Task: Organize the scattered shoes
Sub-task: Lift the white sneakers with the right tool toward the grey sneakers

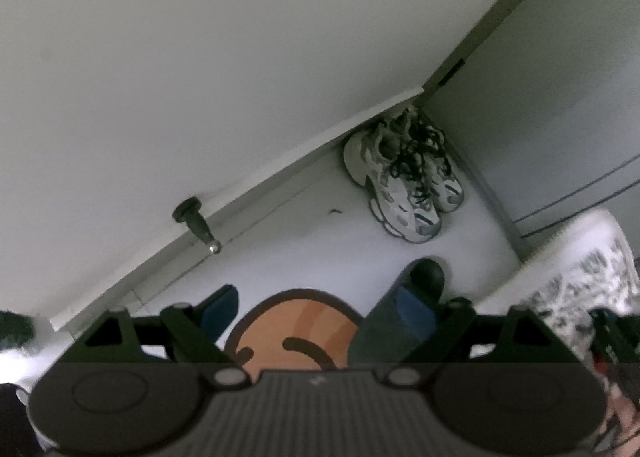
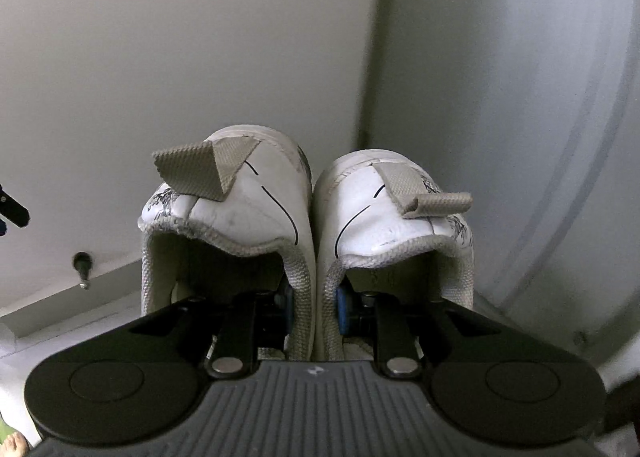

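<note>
While the right gripper (image 2: 314,307) pinched the two inner collars of a pair of white slip-on shoes (image 2: 308,225) together, its blue pads (image 2: 343,309) sat inside the openings at the lower centre of the right wrist view, jaws nearly pressed together on the doubled fabric. The pair hung side by side, heels toward the camera, in front of a pale wall (image 2: 160,57); what lay beneath them could not be seen. They looked light and soft-sided, the padded collars yielding under the pinch, so the adjoining inner collars seemed a sound place to hold both at once, though the smooth uppers would likely slip if gripped there. The beige heel tabs (image 2: 208,169) offered another hold, probably a weaker one.

In the left wrist view the left gripper (image 1: 320,309) stood with its jaws spread wide and nothing between them, over an orange smiley-face mat (image 1: 298,333) at the lower centre. A pair of grey-white trainers (image 1: 404,181) with dark laces sat together on the floor (image 1: 300,229) in the corner, right of centre, against the baseboard. A door stopper (image 1: 196,223) stuck out at centre left. No rack, box or other container showed in either view.
</note>
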Tool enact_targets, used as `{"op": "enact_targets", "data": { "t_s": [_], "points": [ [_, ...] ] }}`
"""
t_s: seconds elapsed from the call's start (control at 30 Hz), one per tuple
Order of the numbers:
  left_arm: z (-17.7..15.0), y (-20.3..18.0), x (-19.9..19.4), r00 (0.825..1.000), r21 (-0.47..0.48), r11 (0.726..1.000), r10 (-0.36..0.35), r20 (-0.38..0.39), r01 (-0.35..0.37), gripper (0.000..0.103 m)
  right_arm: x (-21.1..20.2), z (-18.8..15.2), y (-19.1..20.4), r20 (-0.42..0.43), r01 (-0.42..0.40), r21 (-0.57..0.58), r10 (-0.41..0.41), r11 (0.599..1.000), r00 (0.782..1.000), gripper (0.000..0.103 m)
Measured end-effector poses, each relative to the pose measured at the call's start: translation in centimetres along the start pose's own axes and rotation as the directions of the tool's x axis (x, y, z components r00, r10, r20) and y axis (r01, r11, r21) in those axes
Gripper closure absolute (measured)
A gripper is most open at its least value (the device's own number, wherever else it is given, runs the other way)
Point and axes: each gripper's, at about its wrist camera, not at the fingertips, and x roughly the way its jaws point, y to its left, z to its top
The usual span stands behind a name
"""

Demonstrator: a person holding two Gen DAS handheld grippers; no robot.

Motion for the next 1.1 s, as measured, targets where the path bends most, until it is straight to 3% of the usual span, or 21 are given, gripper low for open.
{"op": "enact_targets", "data": {
  "t_s": [0.23,0.47,1.1],
  "points": [
    [-0.2,1.1,-1.2,0.999,-0.013,1.000,0.011,0.036,-0.010,0.015,5.2,3.0,3.9,-0.001,-0.125,-0.160,0.126,0.979,0.992,0.081],
    [-0.1,2.8,-2.2,0.998,-0.058,0.998,0.027,0.059,-0.024,0.015,9.4,3.8,7.1,-0.017,-0.191,-0.231,0.192,0.954,0.981,0.081],
    [-0.5,2.7,-2.9,0.998,-0.036,0.999,0.001,0.060,0.001,0.015,17.7,2.4,12.0,-0.114,-0.270,-0.354,0.245,0.896,0.963,0.081]
  ]
}}
